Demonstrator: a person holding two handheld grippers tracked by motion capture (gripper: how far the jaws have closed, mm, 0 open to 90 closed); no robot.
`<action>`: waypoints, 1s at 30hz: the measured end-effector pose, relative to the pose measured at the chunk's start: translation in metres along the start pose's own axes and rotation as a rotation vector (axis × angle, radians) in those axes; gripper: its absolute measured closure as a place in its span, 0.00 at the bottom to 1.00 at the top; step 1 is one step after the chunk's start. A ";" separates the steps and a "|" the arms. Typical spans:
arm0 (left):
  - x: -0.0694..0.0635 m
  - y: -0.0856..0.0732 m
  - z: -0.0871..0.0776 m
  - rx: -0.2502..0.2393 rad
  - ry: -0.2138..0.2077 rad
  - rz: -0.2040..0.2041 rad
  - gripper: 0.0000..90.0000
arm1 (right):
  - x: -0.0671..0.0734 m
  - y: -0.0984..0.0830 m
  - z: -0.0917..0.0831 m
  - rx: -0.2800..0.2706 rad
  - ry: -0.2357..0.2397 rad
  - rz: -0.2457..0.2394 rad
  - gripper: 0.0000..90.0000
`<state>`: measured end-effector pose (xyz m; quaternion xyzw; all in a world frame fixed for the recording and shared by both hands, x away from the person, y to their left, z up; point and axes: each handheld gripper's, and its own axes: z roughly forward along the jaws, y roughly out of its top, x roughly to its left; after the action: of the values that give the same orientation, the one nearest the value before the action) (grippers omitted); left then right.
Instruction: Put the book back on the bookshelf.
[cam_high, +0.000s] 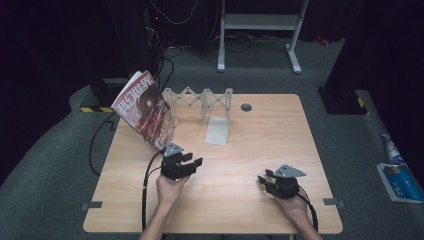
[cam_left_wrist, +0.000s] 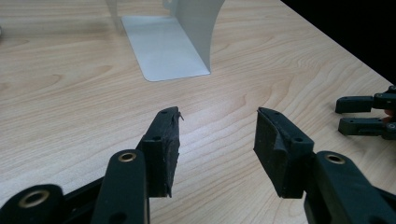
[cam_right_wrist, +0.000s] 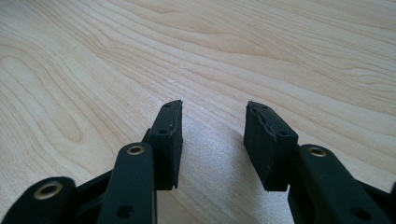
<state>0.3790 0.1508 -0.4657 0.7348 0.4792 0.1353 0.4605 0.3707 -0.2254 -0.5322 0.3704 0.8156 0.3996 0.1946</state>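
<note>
A red-covered magazine (cam_high: 145, 107) stands tilted at the table's rear left, by the left end of a white folding rack (cam_high: 200, 97). A white bent metal plate (cam_high: 218, 130) (cam_left_wrist: 168, 46) lies in front of the rack. My left gripper (cam_high: 196, 160) (cam_left_wrist: 217, 114) hovers just right of the magazine's lower corner, open, with bare wood between its jaws. My right gripper (cam_high: 262, 180) (cam_right_wrist: 215, 105) rests low near the table's front right, open and empty. Its black fingertips (cam_left_wrist: 369, 114) also appear at the right edge of the left gripper view.
The wooden table (cam_high: 260, 150) has a small grey disc (cam_high: 246, 107) set in it near the rear edge. A white stand's legs (cam_high: 257, 37) rest on the floor behind the table. A blue-and-white packet (cam_high: 400, 180) lies on the floor at right.
</note>
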 end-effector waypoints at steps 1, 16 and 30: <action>0.000 -0.001 0.002 0.002 0.001 0.000 0.56 | 0.000 0.000 0.000 0.000 0.000 0.000 0.63; -0.005 -0.009 0.022 0.042 0.003 0.013 0.56 | 0.000 0.000 0.000 0.000 0.000 0.000 0.63; -0.013 -0.023 0.043 0.072 0.051 0.048 0.56 | 0.000 0.000 0.000 0.000 0.000 0.000 0.63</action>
<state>0.3871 0.1193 -0.5040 0.7586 0.4774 0.1477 0.4180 0.3705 -0.2254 -0.5322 0.3704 0.8156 0.3996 0.1949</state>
